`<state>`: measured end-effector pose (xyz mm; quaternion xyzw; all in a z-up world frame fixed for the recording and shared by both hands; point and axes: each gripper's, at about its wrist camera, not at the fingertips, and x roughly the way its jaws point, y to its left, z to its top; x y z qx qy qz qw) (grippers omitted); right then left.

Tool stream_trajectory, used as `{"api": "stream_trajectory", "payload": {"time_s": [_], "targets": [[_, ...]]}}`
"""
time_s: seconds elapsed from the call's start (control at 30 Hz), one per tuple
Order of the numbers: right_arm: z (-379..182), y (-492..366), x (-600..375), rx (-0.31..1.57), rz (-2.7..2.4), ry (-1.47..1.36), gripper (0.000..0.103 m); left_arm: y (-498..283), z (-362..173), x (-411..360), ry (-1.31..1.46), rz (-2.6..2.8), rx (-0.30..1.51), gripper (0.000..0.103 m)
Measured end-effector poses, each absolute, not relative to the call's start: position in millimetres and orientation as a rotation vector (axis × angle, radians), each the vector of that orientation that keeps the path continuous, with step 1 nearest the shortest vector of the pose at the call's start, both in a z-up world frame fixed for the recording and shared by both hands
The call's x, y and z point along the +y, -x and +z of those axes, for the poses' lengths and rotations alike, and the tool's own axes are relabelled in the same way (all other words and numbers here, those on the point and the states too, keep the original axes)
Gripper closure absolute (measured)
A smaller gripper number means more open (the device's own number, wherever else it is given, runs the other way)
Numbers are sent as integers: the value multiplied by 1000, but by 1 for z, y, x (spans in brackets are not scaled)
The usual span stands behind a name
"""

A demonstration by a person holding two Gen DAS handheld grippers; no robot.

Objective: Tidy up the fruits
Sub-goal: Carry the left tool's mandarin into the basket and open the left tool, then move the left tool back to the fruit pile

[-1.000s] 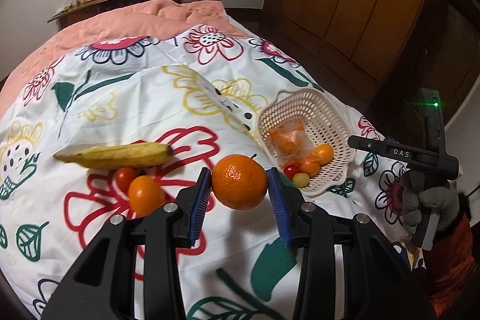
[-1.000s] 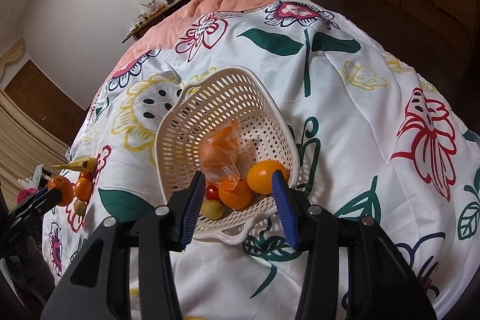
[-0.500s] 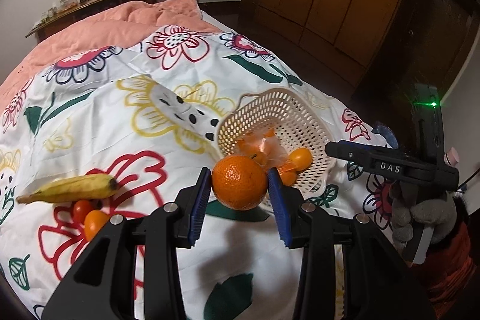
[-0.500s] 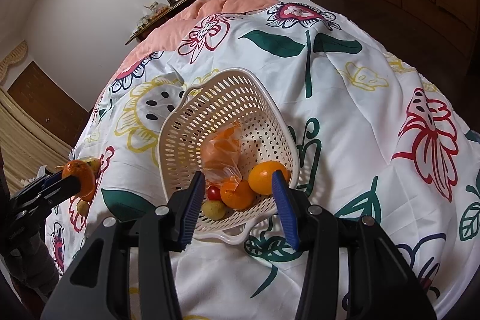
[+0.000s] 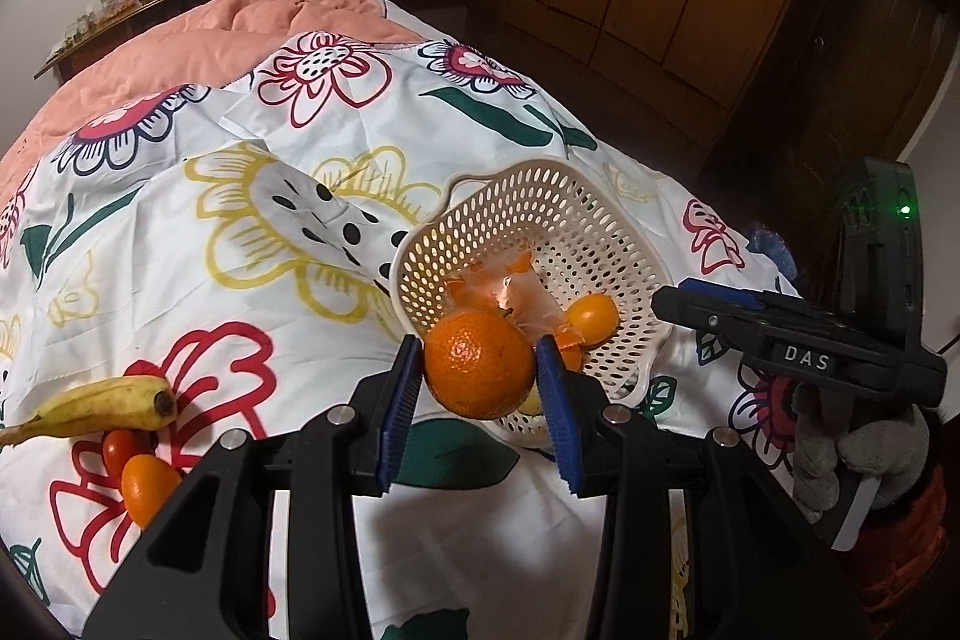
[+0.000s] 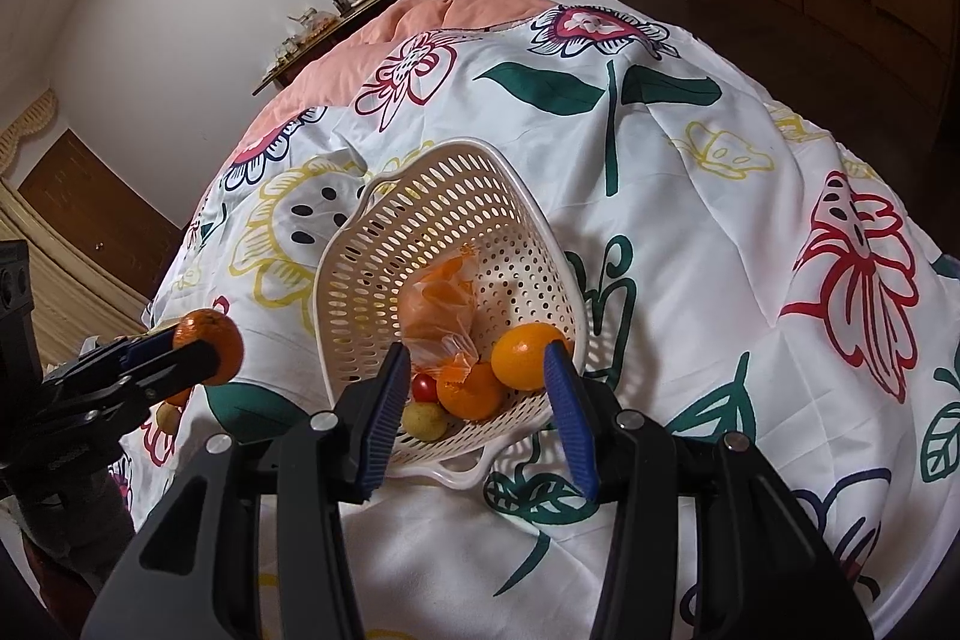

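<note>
Our left tongs (image 5: pixel 479 379) clamp a dimpled, glossy orange (image 5: pixel 480 365) beside the basket (image 5: pixel 591 220); right tongs (image 6: pixel 474 400) gape empty; floral bed (image 5: pixel 240 220) beneath.

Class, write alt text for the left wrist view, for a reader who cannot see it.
The left tool grips an orange just in front of a tilted cream basket that already holds fruit, on a flowered bedspread. A banana, a tomato and another orange fruit lie to the left; the right tool is at the right edge.
</note>
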<state>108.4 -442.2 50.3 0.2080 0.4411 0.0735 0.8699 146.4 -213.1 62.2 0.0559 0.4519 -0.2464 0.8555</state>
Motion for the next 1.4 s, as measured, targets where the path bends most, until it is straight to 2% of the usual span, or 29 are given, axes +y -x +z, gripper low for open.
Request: {"api": "stream_trajectory", "payload": {"time_s": [0.93,0.97,1.07,1.4], "targets": [[50,-108,-442,922,155,-439,56,-162,46,-237,-153,-532,988,63],[50,-108,-441,922,156,-439,56,-163,46,-237,-154,-532,989,61],[50,-108,-441,923,157,-439,56,-165,46,-234,-128,-536,988,45],[50,-107,-434,922,166,-434,56,-163,54,-226,-109,-534,974,45]]}}
